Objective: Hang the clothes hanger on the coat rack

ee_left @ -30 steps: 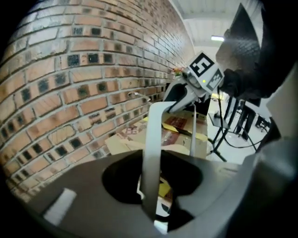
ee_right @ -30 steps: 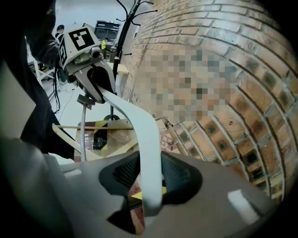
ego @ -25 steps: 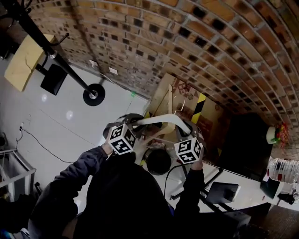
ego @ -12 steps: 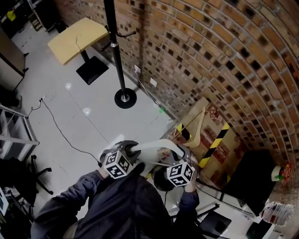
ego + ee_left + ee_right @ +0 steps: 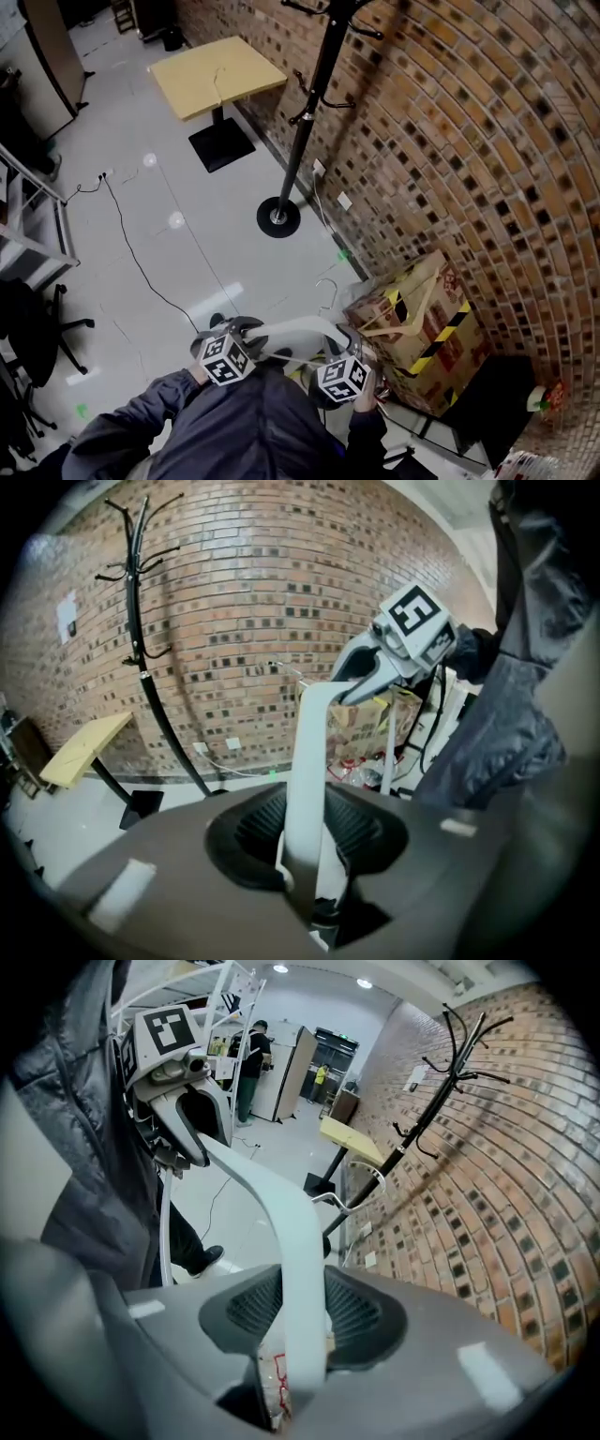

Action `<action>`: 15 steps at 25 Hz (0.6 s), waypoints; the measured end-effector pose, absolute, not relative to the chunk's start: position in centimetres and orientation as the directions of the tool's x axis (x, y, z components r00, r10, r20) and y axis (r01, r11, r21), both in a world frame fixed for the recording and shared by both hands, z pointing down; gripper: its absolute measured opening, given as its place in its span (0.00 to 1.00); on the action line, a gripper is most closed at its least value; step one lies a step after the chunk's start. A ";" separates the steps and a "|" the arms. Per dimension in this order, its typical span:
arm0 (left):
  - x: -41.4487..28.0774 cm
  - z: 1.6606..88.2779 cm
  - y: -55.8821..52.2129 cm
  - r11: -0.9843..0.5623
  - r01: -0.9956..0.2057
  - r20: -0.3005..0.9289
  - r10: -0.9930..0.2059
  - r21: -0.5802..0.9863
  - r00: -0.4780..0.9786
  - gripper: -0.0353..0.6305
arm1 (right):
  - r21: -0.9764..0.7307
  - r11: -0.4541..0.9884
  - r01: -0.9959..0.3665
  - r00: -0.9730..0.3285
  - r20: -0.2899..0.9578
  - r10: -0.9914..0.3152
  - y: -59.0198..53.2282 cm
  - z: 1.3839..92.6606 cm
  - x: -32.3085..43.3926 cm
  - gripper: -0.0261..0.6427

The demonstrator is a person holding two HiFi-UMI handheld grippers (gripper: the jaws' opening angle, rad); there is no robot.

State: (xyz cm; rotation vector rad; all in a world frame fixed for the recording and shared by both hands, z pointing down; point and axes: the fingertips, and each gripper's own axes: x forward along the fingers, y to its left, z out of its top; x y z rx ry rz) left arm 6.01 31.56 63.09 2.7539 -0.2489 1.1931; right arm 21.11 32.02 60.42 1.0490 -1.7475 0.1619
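A white plastic clothes hanger (image 5: 298, 330) with a metal hook (image 5: 325, 286) is held by its two ends just in front of my body. My left gripper (image 5: 246, 330) is shut on its left end (image 5: 309, 761), and my right gripper (image 5: 352, 349) is shut on its right end (image 5: 295, 1241). In the right gripper view the hook (image 5: 347, 1199) curls toward the rack. The black coat rack (image 5: 305, 112) stands on a round base (image 5: 278, 217) against the brick wall, some way ahead of the hanger. Its curved pegs show in the left gripper view (image 5: 141, 639) and the right gripper view (image 5: 427, 1119).
A yellow table (image 5: 216, 75) on a black foot stands left of the rack. A cardboard box (image 5: 422, 328) with a wooden hanger on it sits by the wall at my right. A cable (image 5: 131, 253) runs over the floor, with shelving (image 5: 28, 225) at left. A person (image 5: 253, 1044) stands far off.
Both grippers have carried the hanger along together across the room. The coat rack has swung from the upper left corner to the upper middle of the head view, and the cardboard box now lies at my right.
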 end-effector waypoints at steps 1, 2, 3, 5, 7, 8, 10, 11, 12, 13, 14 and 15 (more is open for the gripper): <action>4.8 62.9 31.0 -0.977 -0.206 0.729 -0.104 0.053 0.677 0.24 | 0.357 0.611 -0.706 -0.074 0.821 -0.566 31.4 60.2 19.9 0.25; 3.5 62.7 30.4 -0.976 -0.211 0.725 -0.108 0.053 0.680 0.24 | 0.358 0.614 -0.703 -0.074 0.823 -0.564 30.7 60.0 18.6 0.25; 2.2 62.5 29.7 -0.975 -0.215 0.722 -0.111 0.054 0.683 0.24 | 0.360 0.617 -0.700 -0.074 0.823 -0.563 30.0 59.8 17.2 0.25; -0.4 62.0 28.2 -0.974 -0.219 0.713 -0.117 0.053 0.691 0.24 | 0.373 0.619 -0.691 -0.068 0.819 -0.570 28.4 59.0 14.6 0.25; -2.4 61.3 26.3 -0.976 -0.213 0.701 -0.125 0.039 0.702 0.24 | 0.395 0.614 -0.683 -0.058 0.809 -0.585 26.6 57.9 12.6 0.25; -3.3 60.7 25.3 -0.978 -0.209 0.694 -0.132 0.027 0.708 0.24 | 0.407 0.610 -0.680 -0.053 0.802 -0.595 25.6 57.3 11.7 0.25; -5.0 59.6 23.2 -0.979 -0.202 0.677 -0.151 -0.004 0.720 0.24 | 0.436 0.597 -0.673 -0.042 0.783 -0.620 23.7 55.8 10.0 0.25; -5.7 59.0 22.1 -0.980 -0.199 0.667 -0.163 -0.022 0.727 0.24 | 0.454 0.589 -0.669 -0.035 0.772 -0.635 22.6 55.0 9.3 0.25; -6.3 58.3 20.9 -0.979 -0.198 0.656 -0.176 -0.041 0.734 0.24 | 0.472 0.580 -0.665 -0.027 0.760 -0.650 21.6 54.2 8.6 0.25; -6.8 57.5 19.8 -0.978 -0.200 0.643 -0.191 -0.060 0.742 0.24 | 0.489 0.571 -0.659 -0.021 0.748 -0.664 20.5 53.4 8.1 0.25; -7.3 56.7 18.8 -0.976 -0.204 0.630 -0.206 -0.078 0.749 0.24 | 0.505 0.565 -0.653 -0.016 0.737 -0.676 19.6 52.6 7.6 0.25; -7.8 56.0 17.9 -0.973 -0.210 0.617 -0.222 -0.094 0.755 0.24 | 0.518 0.560 -0.646 -0.013 0.726 -0.687 18.7 51.7 7.1 0.25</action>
